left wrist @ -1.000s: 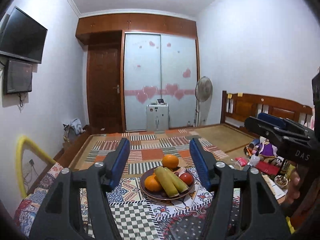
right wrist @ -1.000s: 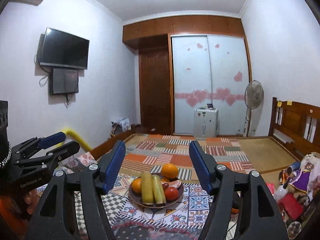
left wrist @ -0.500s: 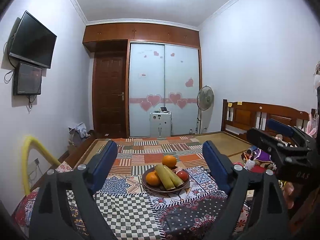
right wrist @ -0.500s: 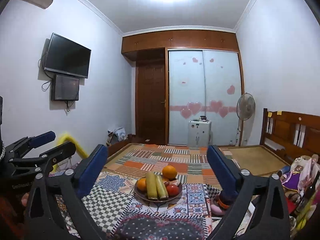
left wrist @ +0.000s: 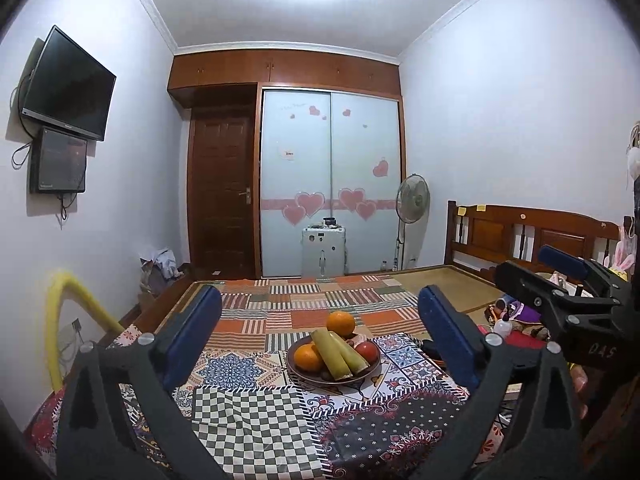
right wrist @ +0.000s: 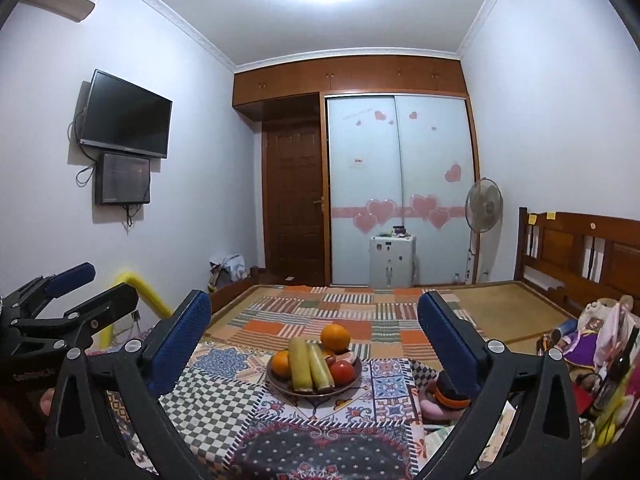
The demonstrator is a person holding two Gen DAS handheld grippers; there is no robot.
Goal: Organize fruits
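Both claws stand wide with nothing between the pads. Left claw (left wrist: 320, 344) has just been opening and now frames the plate; right claw (right wrist: 314, 344) likewise opened and holds nothing.

Fruit plate (left wrist: 298, 372) sits dead ahead of both claws, on the patterned cloth (left wrist: 248, 412), well short of either set of pads. Neither claw touches anything.

On the plate: two green-yellow stalks (left wrist: 340, 354), side by side, long axes running away from me and slightly leftward in the left view, near ends at the plate's front rim. Near orange (left wrist: 307, 357) left of the stalks. Far orange (left wrist: 341, 324) behind, highest of the pile. Red tomato (left wrist: 367, 352) on the right. Something pink and something dark tucked between; cannot tell what.

From the right wrist view the stalks (right wrist: 311, 368) point almost straight away, tomato (right wrist: 342, 372) right of them. My judgement: neither hand is clearly nearer; the tomato falls to the right claw, the near orange to the left. Stalks want a grip across their width, which the current claw line allows.

Surface: soft bed with patchwork cover (left wrist: 304, 304), likely to give under pressure. Clutter and toys (right wrist: 592, 332) lie at the right edge. Wooden headboard (left wrist: 532, 236) beyond, standing fan (left wrist: 413, 200), sliding wardrobe doors (left wrist: 332, 180) with hearts, television (left wrist: 68, 84) on the left wall.
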